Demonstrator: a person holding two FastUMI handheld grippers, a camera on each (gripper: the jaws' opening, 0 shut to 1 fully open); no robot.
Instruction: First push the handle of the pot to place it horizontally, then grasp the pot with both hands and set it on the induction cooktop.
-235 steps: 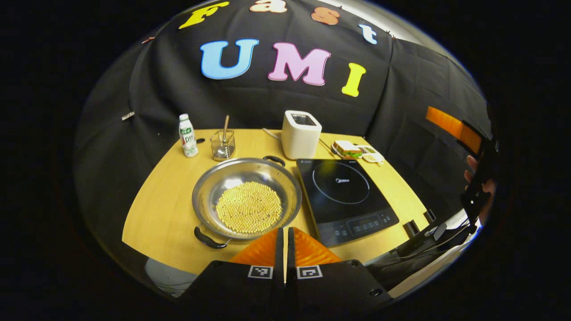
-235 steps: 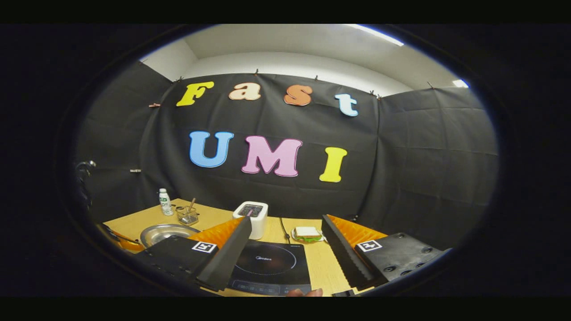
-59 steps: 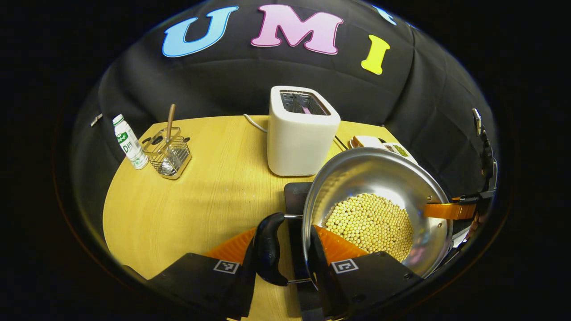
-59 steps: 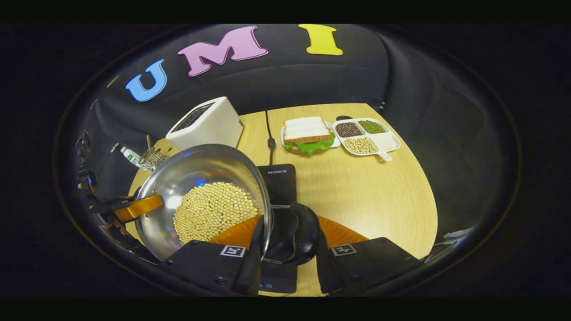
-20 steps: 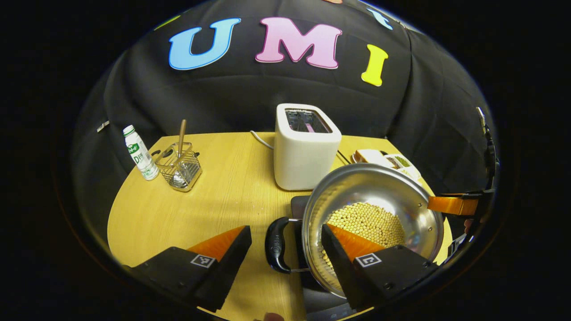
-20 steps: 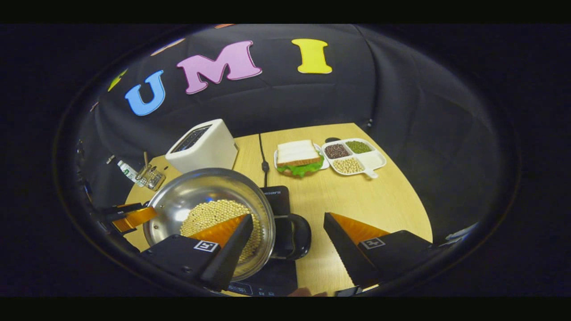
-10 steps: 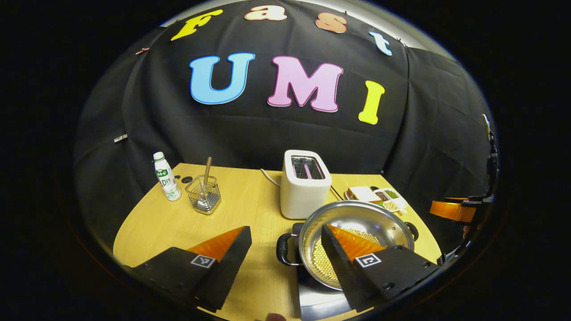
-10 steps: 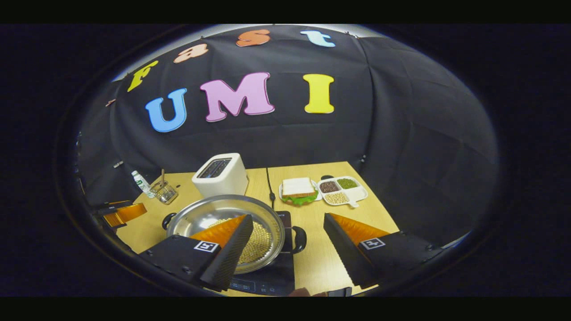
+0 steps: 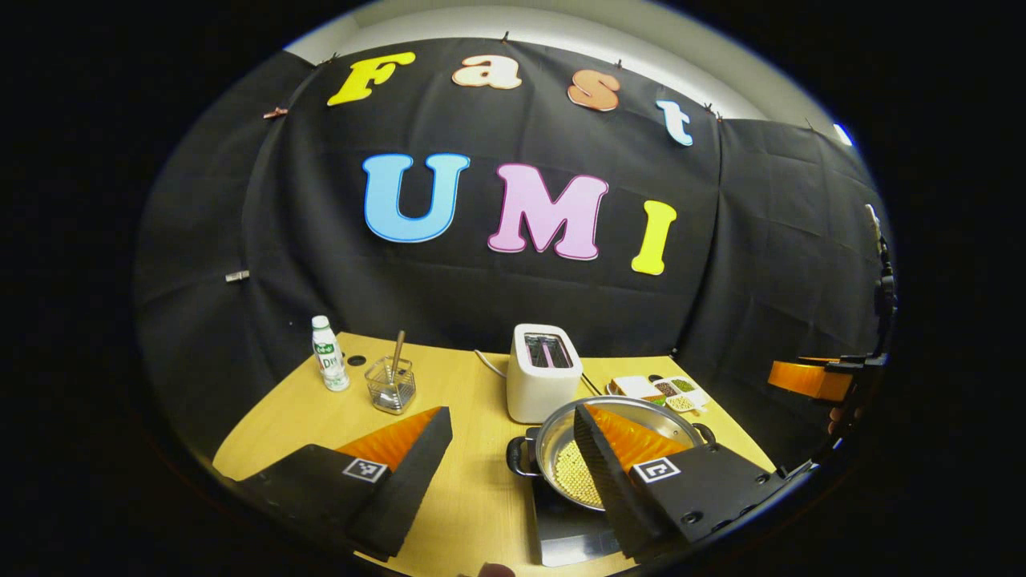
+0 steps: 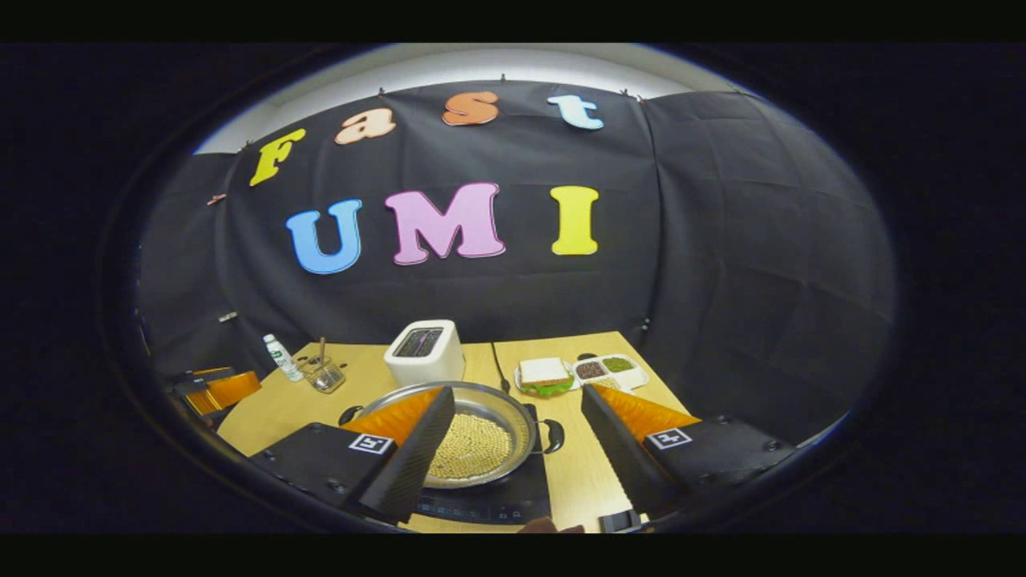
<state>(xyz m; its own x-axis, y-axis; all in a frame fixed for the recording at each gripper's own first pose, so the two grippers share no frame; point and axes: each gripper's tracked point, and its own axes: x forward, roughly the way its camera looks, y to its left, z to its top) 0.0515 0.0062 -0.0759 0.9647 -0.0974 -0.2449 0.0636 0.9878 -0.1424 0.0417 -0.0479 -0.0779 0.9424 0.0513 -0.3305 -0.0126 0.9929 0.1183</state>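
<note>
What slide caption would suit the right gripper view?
Right gripper open above the table, with the pot of beans resting on the induction cooktop.

Pots: one pot (image 10: pixel 481 437), lower middle of my right gripper view, with two handles.
Cooktops: one induction cooktop (image 10: pixel 513 497) under it.
Toasters: one toaster (image 9: pixel 543 373), centre of my left gripper view.
Bottles: one bottle (image 9: pixel 328 353), left of centre.
Wire baskets: one wire basket (image 9: pixel 391 386), one utensil standing in it.
Sandwiches: one sandwich (image 10: pixel 544 374).
Divided trays: one divided tray (image 10: pixel 611 370), three filled compartments.
Tables: one table (image 9: pixel 304 409).
</note>
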